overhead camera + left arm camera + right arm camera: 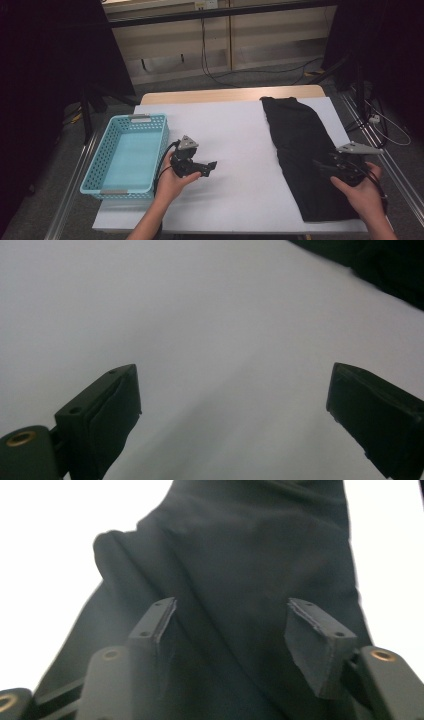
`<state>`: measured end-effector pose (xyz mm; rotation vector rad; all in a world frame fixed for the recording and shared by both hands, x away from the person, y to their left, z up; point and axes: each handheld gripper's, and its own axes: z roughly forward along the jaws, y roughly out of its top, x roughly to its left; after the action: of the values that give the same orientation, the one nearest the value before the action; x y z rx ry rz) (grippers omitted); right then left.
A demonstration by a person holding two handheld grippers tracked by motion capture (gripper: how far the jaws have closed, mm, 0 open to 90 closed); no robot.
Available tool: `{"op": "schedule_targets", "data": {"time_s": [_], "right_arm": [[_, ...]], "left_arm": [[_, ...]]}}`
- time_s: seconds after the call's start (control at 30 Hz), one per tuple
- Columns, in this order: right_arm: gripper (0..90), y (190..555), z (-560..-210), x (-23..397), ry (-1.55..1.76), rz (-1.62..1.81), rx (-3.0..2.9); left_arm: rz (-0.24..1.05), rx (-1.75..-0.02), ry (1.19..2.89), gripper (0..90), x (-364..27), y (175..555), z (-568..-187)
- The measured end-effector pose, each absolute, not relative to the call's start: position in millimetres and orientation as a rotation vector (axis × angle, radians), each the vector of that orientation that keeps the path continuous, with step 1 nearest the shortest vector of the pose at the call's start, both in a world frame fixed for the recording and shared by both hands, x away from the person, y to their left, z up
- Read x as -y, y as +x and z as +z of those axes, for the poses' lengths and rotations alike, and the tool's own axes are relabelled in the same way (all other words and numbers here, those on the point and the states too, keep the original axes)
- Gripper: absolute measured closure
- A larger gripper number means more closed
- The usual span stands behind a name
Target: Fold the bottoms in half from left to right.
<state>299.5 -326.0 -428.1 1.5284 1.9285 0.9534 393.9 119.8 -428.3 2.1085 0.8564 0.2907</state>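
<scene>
Right gripper (322, 165): jaws parted, nothing clamped, poised over the near part of the black garment (300, 150). White table cover (225, 135): 1 sheet under everything. Black garment: 1 long folded strip along its right side. Turquoise basket (127, 155): 1, at its left edge. Left gripper (212, 165): right of the basket, jaws wide, holding nothing.

Right gripper (230, 625) is hovering over a black, folded fabric garment (240, 545), jaws standing apart with nothing pinched between the pads. Cloth is lying creased on a white table surface (45, 540), a rounded fold bulging at upper left.
</scene>
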Motion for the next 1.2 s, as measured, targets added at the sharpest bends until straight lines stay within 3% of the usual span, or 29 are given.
{"op": "schedule_targets", "data": {"time_s": [0.47, 0.93, 1.2], "right_arm": [[24.1, 363.2, -434.2, 289.7, 1.477, 0.962, -1.951], [19.9, 394.0, -427.0, 280.8, 1.488, 0.937, -1.880], [22.0, 404.7, -430.2, 273.1, 1.546, 0.993, -1.846]], "left_arm": [[0.259, -0.883, 2.134, 6.4, -125.2, 392.7, -436.5], [0.279, -0.882, 2.147, 5.5, -126.9, 394.8, -438.0], [0.261, -0.876, 2.145, 5.4, -124.6, 395.5, -439.2]]}}
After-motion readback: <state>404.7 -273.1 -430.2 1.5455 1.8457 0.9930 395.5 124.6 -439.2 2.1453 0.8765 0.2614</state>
